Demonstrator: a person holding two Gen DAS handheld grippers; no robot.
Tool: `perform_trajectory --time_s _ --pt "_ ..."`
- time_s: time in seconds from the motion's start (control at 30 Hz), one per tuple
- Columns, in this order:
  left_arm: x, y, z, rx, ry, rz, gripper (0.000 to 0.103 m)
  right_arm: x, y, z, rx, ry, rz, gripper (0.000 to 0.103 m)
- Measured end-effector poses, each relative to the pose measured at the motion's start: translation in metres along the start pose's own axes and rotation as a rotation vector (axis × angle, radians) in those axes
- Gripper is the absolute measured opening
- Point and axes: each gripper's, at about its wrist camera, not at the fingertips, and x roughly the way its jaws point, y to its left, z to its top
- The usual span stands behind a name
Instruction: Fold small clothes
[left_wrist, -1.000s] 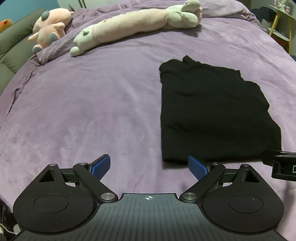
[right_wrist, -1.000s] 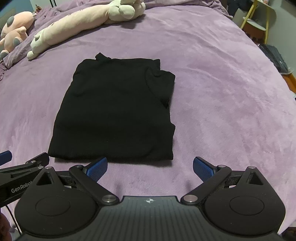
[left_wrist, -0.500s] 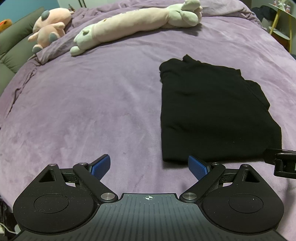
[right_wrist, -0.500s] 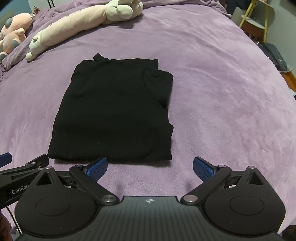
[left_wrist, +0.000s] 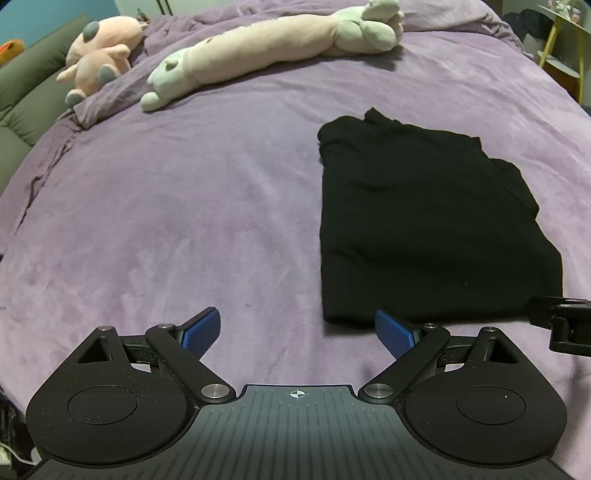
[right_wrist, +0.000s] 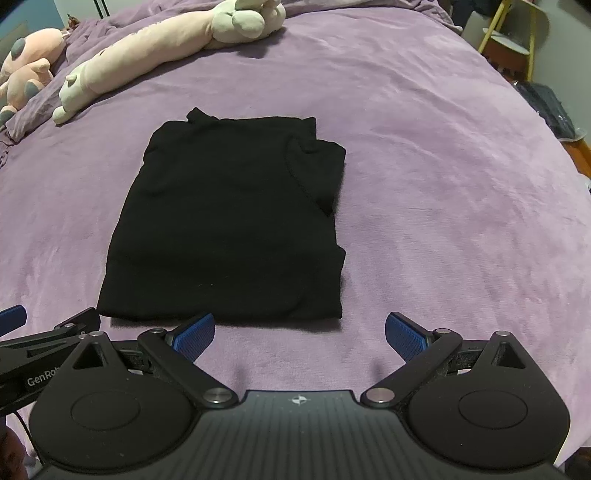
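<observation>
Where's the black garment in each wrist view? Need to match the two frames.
Left wrist: black garment lies right of centre on the purple blanket, its near edge just ahead of the gripper's right finger.
Right wrist: black garment lies centre-left, its near edge just ahead of the left finger.
Shared landmark: the long cream plush at the far side of the bed.

The folded garment (right_wrist: 229, 221) lies on the bed (right_wrist: 443, 184), with two plush toys (right_wrist: 166, 48) behind it.
</observation>
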Motion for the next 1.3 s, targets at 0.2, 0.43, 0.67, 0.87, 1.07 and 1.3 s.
perform_trajectory --time_s 0.2,0.43,0.67,0.87,1.07,1.3 --pt "-0.0005 -0.0030 0.0003 0.007 -0.002 0.007 0.095 -0.0009 0.0002 0.0005 -0.005 -0.006 -0.005 0.099" --pt "-0.0004 -0.0028 0.0005 0.005 0.002 0.006 0.095 -0.0013 0.0005 -0.0002 -0.005 -0.003 -0.006 0.099" --pt "-0.0004 -0.0026 0.0007 0.004 -0.001 0.005 0.095 -0.0013 0.0028 -0.0008 -0.010 -0.010 -0.019 0.099" --pt "-0.0008 -0.0041 -0.0001 0.005 -0.003 0.003 0.094 -0.0009 0.0021 -0.0014 -0.011 -0.012 -0.026 0.099" --pt "-0.0005 -0.0057 0.0000 0.003 -0.002 -0.003 0.094 0.0009 0.0015 -0.0025 -0.011 -0.004 -0.028 0.099" --pt "-0.0011 -0.0058 -0.0005 0.000 -0.004 -0.007 0.094 0.0012 0.0017 -0.0030 -0.009 -0.006 -0.028 0.099"
